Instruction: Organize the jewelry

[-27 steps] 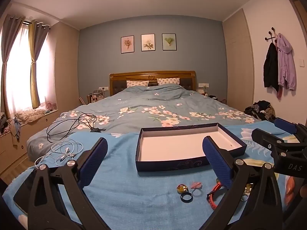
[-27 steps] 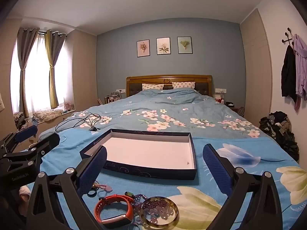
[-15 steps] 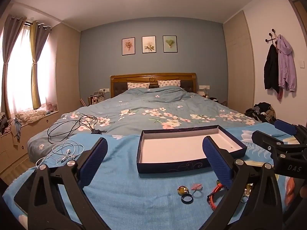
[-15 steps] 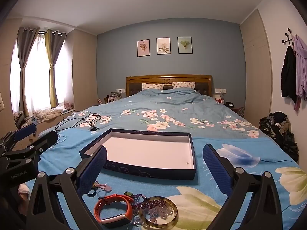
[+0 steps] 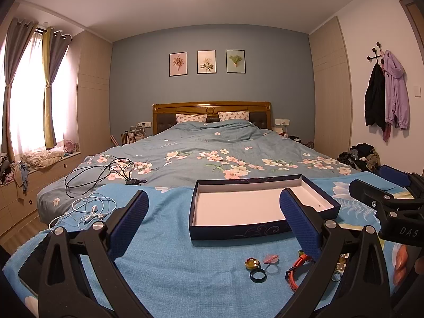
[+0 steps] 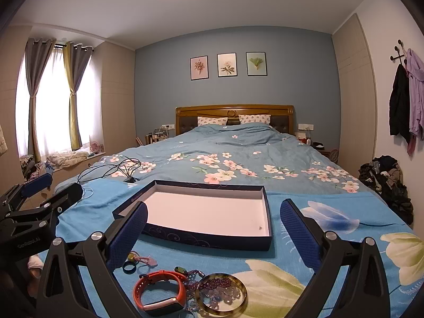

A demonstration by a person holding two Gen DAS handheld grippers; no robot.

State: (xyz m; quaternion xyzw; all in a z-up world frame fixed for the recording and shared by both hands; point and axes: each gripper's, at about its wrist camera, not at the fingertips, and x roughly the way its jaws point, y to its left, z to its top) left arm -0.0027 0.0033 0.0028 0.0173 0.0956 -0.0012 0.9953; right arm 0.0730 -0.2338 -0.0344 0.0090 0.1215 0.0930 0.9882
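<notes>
A dark blue box lid with a white inside (image 5: 312,213) (image 6: 201,238) lies open and empty on the blue bedspread. In front of it lies the jewelry: a black ring (image 5: 257,275) (image 6: 129,267), a gold ring (image 5: 251,263), a pink hair clip (image 5: 270,259) (image 6: 145,259), an orange wristband (image 5: 298,267) (image 6: 159,292), a tortoiseshell bangle (image 6: 222,293) and purple beads (image 6: 196,278). My left gripper (image 5: 213,220) is open and empty, above the spread left of the jewelry. My right gripper (image 6: 213,233) is open and empty, above the jewelry pile.
Black cables (image 5: 106,172) and white earphones (image 5: 90,209) lie on the bed at the left. A dark flat device (image 5: 31,265) lies under the left gripper. Pillows and a wooden headboard (image 5: 212,111) are far back. Clothes are piled by the right wall (image 6: 387,182).
Both views have shifted only slightly; the left gripper drifted a little. Nothing was picked up or moved.
</notes>
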